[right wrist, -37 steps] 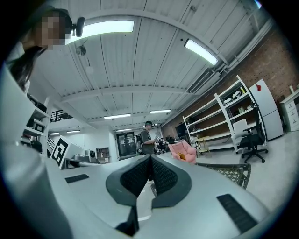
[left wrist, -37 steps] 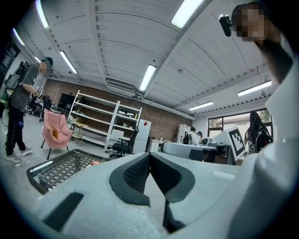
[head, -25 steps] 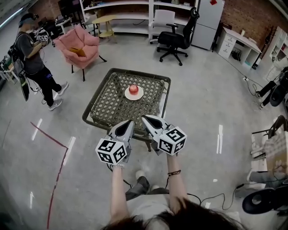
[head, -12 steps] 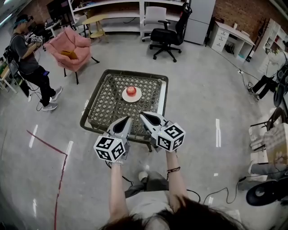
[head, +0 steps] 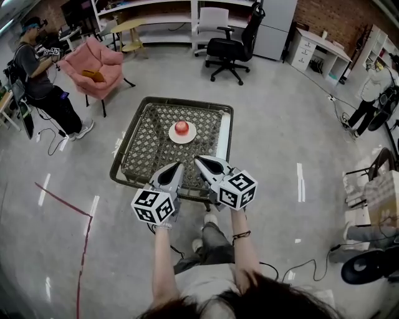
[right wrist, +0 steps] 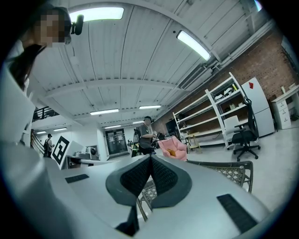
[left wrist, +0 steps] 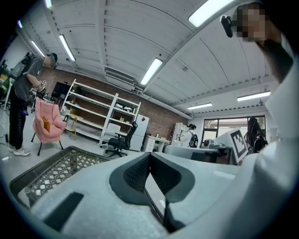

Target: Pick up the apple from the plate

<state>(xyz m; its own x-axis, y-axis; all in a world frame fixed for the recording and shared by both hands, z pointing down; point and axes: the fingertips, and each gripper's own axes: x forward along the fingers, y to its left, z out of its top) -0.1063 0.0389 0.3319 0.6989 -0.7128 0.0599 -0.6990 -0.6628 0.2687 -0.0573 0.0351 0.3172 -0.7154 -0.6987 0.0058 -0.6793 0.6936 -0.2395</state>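
A red apple (head: 181, 127) rests on a white plate (head: 173, 135) in the middle of a low wicker table (head: 146, 149). Both grippers hover side by side over the table's near edge, short of the plate. My left gripper (head: 175, 167) is shut with nothing in it, and its dark pads (left wrist: 139, 171) meet. My right gripper (head: 201, 161) is also shut and empty, its pads (right wrist: 161, 175) pressed together. The apple and plate are hidden in both gripper views; only the table's woven rim (left wrist: 28, 175) shows there.
A pink armchair (head: 96, 65) and a standing person (head: 38, 78) are at the far left. A black office chair (head: 234, 47), shelves (head: 149, 15) and a white desk (head: 321, 53) line the back. Red tape (head: 72, 209) marks the floor at the left.
Both grippers and the view have moved forward toward the table, so the table's near edge now lies under the fingertips. Jaws stayed shut.
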